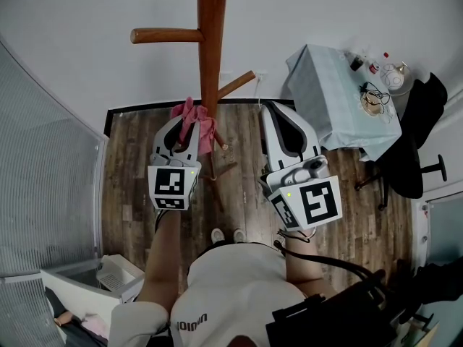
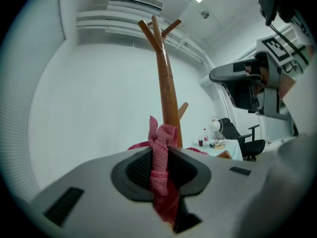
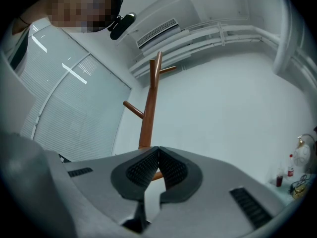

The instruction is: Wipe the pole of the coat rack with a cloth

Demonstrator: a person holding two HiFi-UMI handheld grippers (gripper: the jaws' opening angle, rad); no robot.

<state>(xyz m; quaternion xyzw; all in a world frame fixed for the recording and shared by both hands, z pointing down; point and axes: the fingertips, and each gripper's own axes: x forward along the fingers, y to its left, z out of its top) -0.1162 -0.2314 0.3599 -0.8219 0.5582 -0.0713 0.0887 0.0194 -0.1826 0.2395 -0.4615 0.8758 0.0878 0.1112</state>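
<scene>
The left gripper (image 1: 179, 130) is clamped on a crumpled pink-red woven cloth (image 1: 197, 123). In the left gripper view the fabric fills the slot between the ribbed black pads, with a loose tuft standing above the tips and a tail hanging below.

Just to its right, the cloth lies against the round, reddish-brown wooden pole of the coat rack (image 1: 211, 56). This is partway up the pole, below the horizontal peg and level with the slanted one. It looks partly wrapped round the pole, though the steep head view does not settle how far round it goes.

The cloth is light, soft and limp, so it will bunch and drag rather than slide flat. The present pinch through the middle fold seems a good hold, since it leaves both ends free to wrap the wood. The pole is stiff, smooth and probably slick with varnish, and the rack may rock if pressed sideways. Strokes along its length look safer than a push across it.

Further right, the right gripper (image 3: 158, 150) hangs apart from the pole with its jaws together at the tips and nothing between them.

Beyond it stands a desk under a pale blue cover (image 1: 329, 100) with small clutter on it. A black office chair (image 1: 414, 150) stands beside the desk.
</scene>
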